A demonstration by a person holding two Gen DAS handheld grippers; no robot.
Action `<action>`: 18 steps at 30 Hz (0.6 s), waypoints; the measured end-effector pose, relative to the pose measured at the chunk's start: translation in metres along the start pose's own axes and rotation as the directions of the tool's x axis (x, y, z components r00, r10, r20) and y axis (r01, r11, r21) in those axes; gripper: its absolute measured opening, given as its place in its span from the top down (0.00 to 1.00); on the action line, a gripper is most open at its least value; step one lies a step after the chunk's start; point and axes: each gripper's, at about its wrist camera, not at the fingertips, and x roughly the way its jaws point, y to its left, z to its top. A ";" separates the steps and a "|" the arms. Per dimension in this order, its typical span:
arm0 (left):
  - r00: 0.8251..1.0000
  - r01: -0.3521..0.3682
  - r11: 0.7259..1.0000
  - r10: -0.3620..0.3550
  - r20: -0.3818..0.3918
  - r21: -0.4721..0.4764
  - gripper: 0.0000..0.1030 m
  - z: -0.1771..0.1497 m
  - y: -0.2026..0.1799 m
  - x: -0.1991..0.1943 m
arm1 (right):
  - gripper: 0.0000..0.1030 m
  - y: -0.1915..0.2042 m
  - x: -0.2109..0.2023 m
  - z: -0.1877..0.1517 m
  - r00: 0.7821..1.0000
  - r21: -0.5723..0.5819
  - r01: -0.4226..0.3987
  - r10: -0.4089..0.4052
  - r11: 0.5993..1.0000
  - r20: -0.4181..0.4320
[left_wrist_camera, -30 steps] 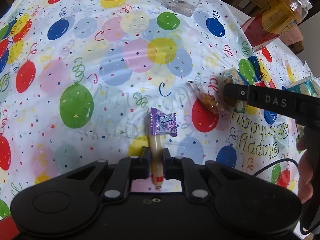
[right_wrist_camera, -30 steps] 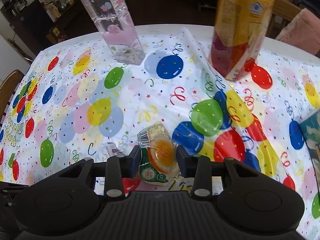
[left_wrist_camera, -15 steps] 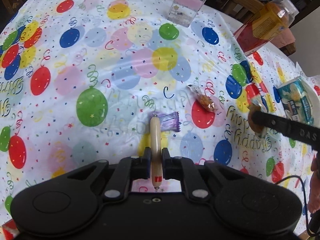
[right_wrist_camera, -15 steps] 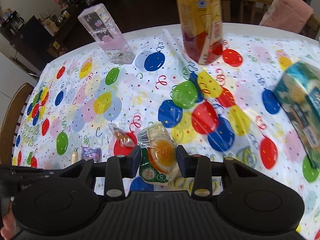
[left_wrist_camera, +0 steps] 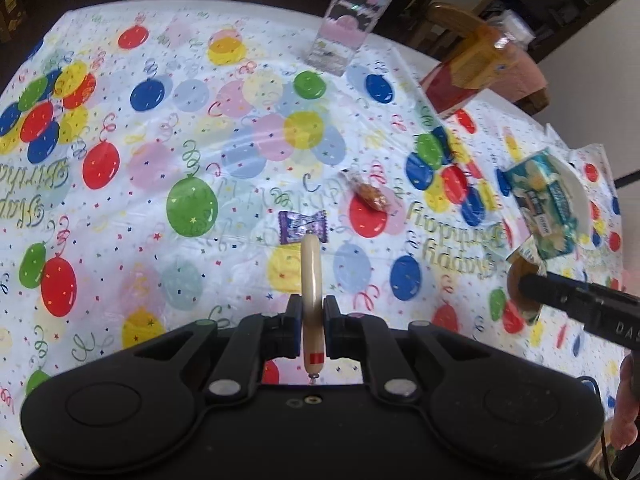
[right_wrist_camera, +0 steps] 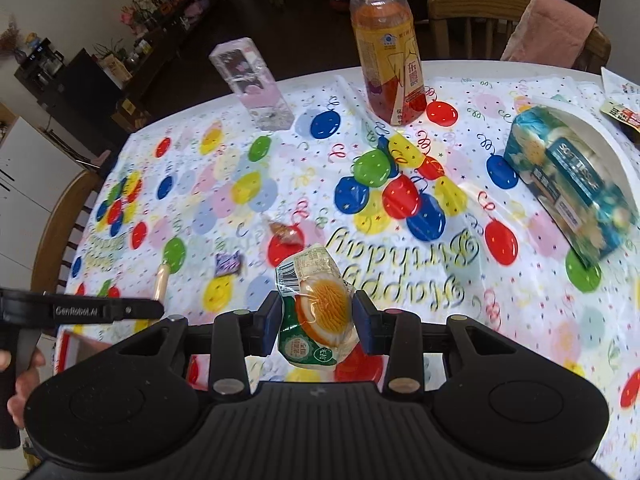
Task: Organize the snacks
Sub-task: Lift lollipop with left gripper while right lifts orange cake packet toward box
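My left gripper (left_wrist_camera: 311,322) is shut on a thin beige sausage stick (left_wrist_camera: 310,280) with a red band, held above the balloon tablecloth. Beyond its tip a purple candy (left_wrist_camera: 301,227) and a clear-wrapped brown snack (left_wrist_camera: 370,194) lie on the cloth. My right gripper (right_wrist_camera: 318,320) is shut on a wrapped round pastry (right_wrist_camera: 320,312) with a green label, also in the air. From the right wrist view the left gripper (right_wrist_camera: 156,309) shows at the left with the sausage stick (right_wrist_camera: 162,286), and the purple candy (right_wrist_camera: 229,263) and brown snack (right_wrist_camera: 286,232) lie ahead.
A white plate (right_wrist_camera: 592,132) at the right holds a blue tissue pack (right_wrist_camera: 568,176). A tall orange drink bottle (right_wrist_camera: 390,48) and a clear pink-topped box (right_wrist_camera: 254,84) stand at the far edge. Wooden chairs (right_wrist_camera: 472,12) ring the table. A hand (right_wrist_camera: 22,384) holds the left gripper.
Both grippers have lifted and pulled back from the table, each still holding its snack. The right gripper has swung to the right, bringing the plate and tissue pack into fuller view.
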 end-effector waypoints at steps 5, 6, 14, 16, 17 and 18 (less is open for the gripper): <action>0.999 0.030 0.999 -0.031 0.020 0.045 0.92 -0.012 -0.005 -0.021 | 0.64 0.013 -0.025 -0.020 1.000 -0.005 0.001 -0.001 1.000 0.026; 0.999 0.035 0.998 -0.036 0.024 0.053 0.92 -0.014 -0.005 -0.026 | 0.64 0.015 -0.029 -0.024 1.000 -0.005 0.002 -0.002 1.000 0.030; 0.996 0.065 0.991 -0.071 0.048 0.116 0.92 -0.035 -0.003 -0.056 | 0.64 0.036 -0.058 -0.055 0.998 0.008 0.013 -0.013 1.000 0.065; 0.996 0.066 0.990 -0.073 0.049 0.121 0.92 -0.039 0.000 -0.061 | 0.64 0.041 -0.063 -0.061 0.997 0.005 0.026 -0.026 1.000 0.074; 0.996 0.066 0.990 -0.072 0.048 0.123 0.92 -0.039 0.001 -0.061 | 0.64 0.043 -0.065 -0.063 0.997 0.007 0.031 -0.031 1.000 0.078; 0.996 0.065 0.989 -0.071 0.047 0.131 0.92 -0.039 0.001 -0.062 | 0.64 0.044 -0.066 -0.065 0.996 0.011 0.032 -0.033 0.999 0.081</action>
